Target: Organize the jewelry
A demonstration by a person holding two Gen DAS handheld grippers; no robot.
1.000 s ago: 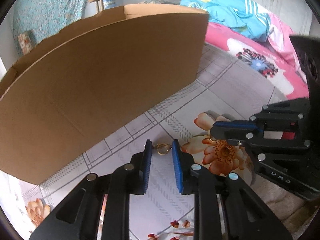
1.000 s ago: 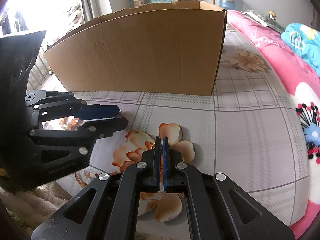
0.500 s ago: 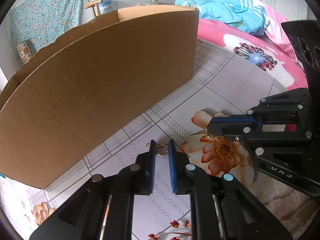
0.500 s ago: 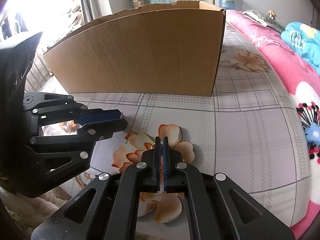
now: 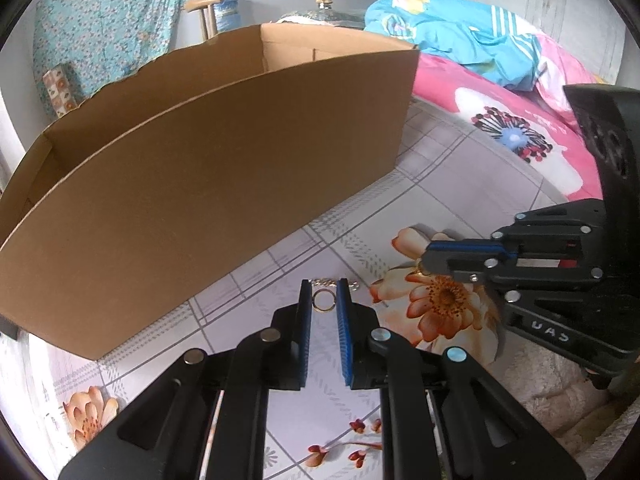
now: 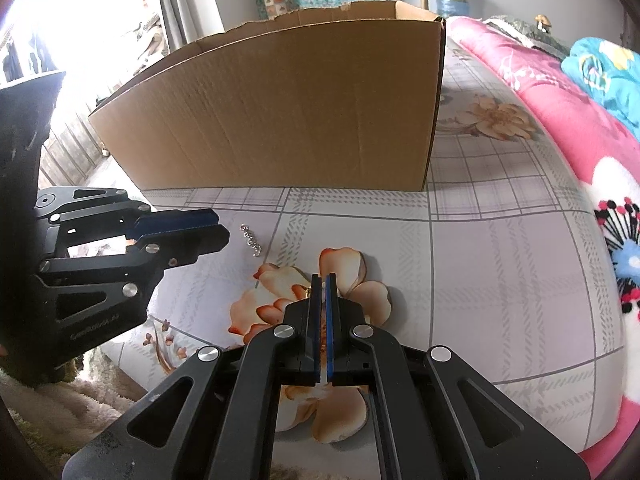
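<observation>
The left gripper has just narrowed its fingers onto a small gold ring, which sits between the blue pads at their tips; a short silver chain trails from it across the floral bedsheet. The right gripper has its fingers fully together, a tiny gold piece showing at their left edge. A large cardboard box stands just beyond both.

Only readable bit: faint embossed "GenRobot.AI"-looking lettering on the left gripper body, left of the cardboard box.
</observation>
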